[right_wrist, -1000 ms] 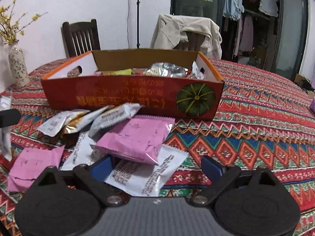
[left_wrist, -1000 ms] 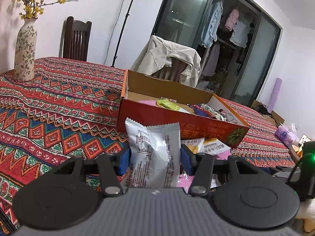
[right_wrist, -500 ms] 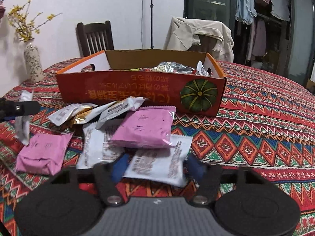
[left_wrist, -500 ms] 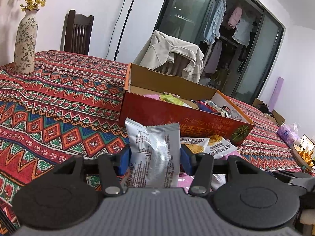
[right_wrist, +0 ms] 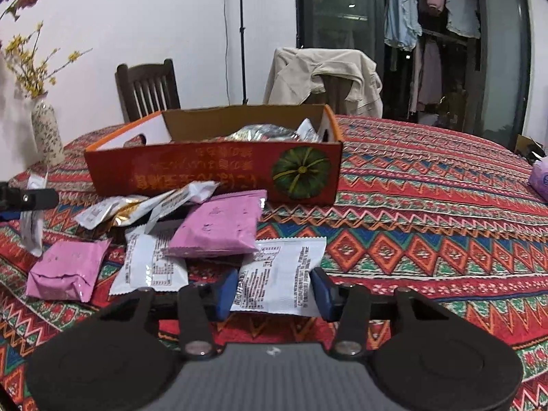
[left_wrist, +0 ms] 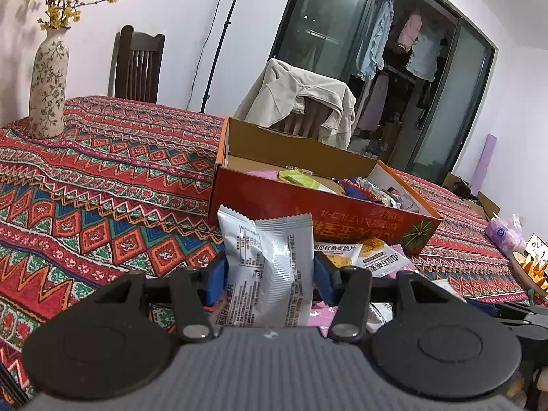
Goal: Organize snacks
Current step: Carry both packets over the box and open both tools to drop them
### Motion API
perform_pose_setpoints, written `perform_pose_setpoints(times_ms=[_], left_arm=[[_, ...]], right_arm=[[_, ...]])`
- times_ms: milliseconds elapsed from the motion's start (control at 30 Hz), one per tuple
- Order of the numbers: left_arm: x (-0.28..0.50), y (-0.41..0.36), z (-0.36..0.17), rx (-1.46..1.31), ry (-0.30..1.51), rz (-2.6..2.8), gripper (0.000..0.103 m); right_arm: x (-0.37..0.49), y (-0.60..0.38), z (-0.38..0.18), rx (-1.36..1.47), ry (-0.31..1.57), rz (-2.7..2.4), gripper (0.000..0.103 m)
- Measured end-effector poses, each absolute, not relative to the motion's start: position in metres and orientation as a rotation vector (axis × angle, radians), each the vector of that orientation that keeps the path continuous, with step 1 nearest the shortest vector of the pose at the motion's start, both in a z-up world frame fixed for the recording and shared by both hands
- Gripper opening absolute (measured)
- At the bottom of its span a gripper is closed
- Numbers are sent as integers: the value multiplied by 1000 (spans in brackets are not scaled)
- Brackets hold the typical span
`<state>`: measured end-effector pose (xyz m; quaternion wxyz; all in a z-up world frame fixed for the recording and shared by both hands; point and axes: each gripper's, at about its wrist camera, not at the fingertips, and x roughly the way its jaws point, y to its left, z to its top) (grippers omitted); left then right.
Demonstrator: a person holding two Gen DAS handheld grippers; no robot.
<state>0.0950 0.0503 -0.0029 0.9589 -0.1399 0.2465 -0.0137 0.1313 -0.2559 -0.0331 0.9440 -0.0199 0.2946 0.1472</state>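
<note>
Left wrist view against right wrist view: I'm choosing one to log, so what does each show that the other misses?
Left wrist only: the left hand-held gripper clamped on an upright silver foil snack packet, and green packets inside the box.

Right wrist only: the right hand-held gripper closing around a flat white printed packet, plus two pink packets.

Both: the red cardboard box and the patterned tablecloth.
</note>
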Motion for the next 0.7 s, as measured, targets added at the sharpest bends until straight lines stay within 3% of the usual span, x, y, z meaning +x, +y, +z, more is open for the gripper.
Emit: perform_pose_setpoints(times_ms=[700], left_arm=[[108, 42, 33, -266, 443, -51, 53]], right_arm=[[134, -262, 23, 0, 402, 311, 46]])
